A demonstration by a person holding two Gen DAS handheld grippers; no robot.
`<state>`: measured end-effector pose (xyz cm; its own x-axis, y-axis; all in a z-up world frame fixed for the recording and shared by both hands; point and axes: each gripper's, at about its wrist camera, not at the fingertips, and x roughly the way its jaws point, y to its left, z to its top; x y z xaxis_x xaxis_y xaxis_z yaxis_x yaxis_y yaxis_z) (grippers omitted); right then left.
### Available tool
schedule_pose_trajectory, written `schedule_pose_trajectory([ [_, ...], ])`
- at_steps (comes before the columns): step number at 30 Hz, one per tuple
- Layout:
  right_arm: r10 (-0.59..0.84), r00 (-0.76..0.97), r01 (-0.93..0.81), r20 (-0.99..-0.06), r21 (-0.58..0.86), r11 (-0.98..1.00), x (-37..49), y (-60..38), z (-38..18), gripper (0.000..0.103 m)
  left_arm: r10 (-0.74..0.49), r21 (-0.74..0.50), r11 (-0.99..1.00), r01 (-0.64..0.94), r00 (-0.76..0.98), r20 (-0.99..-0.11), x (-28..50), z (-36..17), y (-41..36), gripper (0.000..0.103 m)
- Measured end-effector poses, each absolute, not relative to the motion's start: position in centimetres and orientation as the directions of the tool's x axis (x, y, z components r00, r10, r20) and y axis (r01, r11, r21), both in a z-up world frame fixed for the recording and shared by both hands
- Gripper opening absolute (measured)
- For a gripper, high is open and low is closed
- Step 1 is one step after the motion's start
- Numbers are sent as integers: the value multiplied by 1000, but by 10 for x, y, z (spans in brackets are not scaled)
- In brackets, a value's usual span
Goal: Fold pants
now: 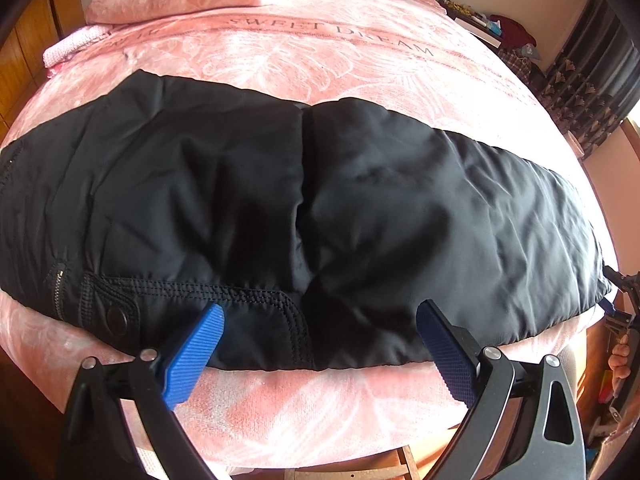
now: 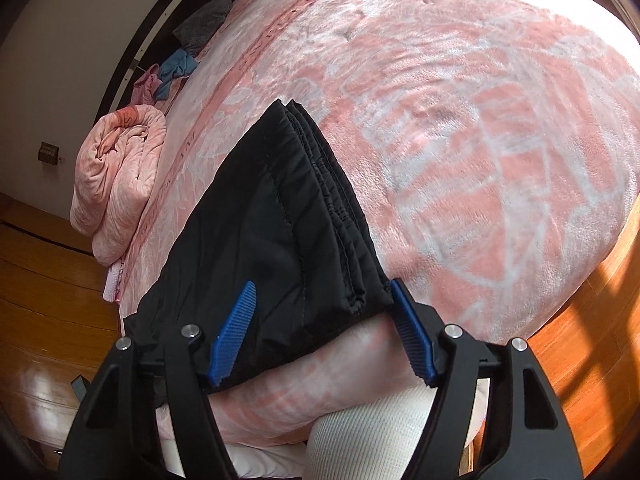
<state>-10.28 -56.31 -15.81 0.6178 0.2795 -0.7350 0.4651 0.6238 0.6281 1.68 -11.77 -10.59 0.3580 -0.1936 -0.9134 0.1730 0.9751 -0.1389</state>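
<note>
A: Where do the pants (image 1: 304, 200) lie from your fingers?

B: Flat on the bed (image 1: 320, 68), long axis across the left wrist view, edge to edge. Your left gripper (image 1: 320, 340) hangs over the near hem at lower centre, fingers spread, nothing between them.

A: And the right?

B: Your right gripper (image 2: 324, 320) sits at the garment's end, lower centre of its view. Stacked edges (image 2: 340, 216) run away toward upper left. Fingers apart, straddling the near corner, pads not pressing.

A: Nearer hand?

B: Right, I'd judge; cloth already between its fingers.

A: Surroundings?

B: Pink plush blanket, rolled quilt (image 2: 120, 176) at left, wooden floor (image 2: 592, 320) below.
</note>
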Motion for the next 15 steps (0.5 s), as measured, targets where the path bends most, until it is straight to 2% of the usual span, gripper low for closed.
schedule_pose_trajectory([
  [3, 258, 608, 466, -751, 601, 649, -96, -561, -156, 49, -199, -148, 975, 164, 359, -912, 19, -109, -118, 98],
  [4, 264, 618, 457, -741, 612, 645, -95, -562, -155, 39, -197, -147, 976, 162, 355, -914, 20, -111, -119, 98],
  [7, 290, 643, 429, -708, 648, 630, -91, -563, -149, 22, -194, -145, 976, 165, 345, -918, 23, -114, -122, 97],
  [11, 262, 663, 386, -701, 620, 683, -84, -555, -127, 18, -183, -131, 977, 171, 342, -921, 24, -117, -126, 97],
  [15, 246, 665, 351, -705, 586, 730, -79, -549, -110, 18, -150, -101, 982, 159, 333, -931, 27, -123, -129, 90],
])
